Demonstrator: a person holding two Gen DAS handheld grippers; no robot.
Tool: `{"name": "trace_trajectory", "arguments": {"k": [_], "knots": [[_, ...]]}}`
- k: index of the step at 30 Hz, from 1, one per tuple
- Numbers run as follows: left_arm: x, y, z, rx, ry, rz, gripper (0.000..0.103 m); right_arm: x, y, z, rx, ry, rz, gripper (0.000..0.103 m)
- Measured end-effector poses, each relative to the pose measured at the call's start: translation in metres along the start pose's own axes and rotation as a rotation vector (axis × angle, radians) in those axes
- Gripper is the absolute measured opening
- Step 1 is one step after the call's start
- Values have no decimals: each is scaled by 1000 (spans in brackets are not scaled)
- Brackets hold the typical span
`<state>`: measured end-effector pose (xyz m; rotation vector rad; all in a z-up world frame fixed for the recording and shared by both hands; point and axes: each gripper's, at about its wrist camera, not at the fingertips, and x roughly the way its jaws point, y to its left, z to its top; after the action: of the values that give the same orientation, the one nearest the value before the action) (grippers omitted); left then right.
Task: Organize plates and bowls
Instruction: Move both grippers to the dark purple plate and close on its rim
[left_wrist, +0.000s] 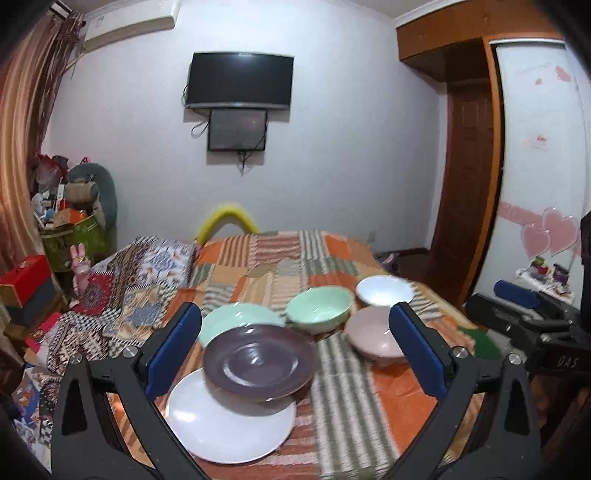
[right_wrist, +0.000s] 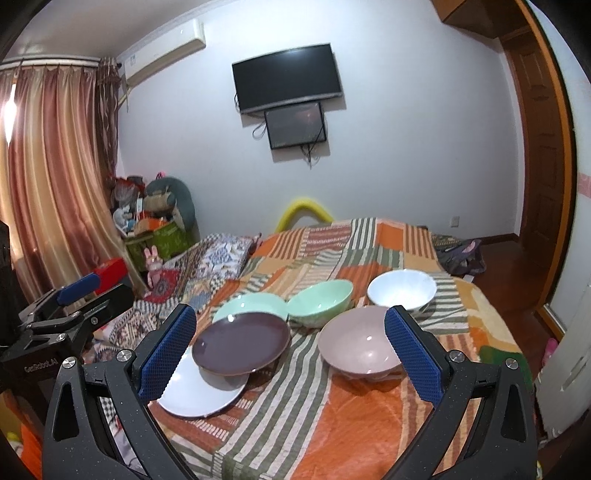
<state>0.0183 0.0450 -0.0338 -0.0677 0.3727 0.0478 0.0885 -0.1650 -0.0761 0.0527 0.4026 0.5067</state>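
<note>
While three plates (right_wrist: 241, 341) overlap, three bowls (right_wrist: 360, 341) sit apart.

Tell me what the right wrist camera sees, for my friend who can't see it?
Open right tongs hover over a striped blanket holding three plates and three bowls. A purple plate overlaps a white plate, and a pink bowl sits nearest.
</note>
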Motion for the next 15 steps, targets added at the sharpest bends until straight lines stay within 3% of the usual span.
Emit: {"name": "trace_trajectory", "arguments": {"k": [4,6,9,15], "knots": [[14,27,-13,-21,59,47,97,20,5,-7,-7,52,15,98],[24,44,-21,-43,101,75,87,32,9,-11,-15,91,24,95],[40,66,-30,-85,149,94,81,49,16,-14,-23,141,33,89],[78,105,-46,-157,236,115,78,83,24,-23,-31,237,49,81]]}}
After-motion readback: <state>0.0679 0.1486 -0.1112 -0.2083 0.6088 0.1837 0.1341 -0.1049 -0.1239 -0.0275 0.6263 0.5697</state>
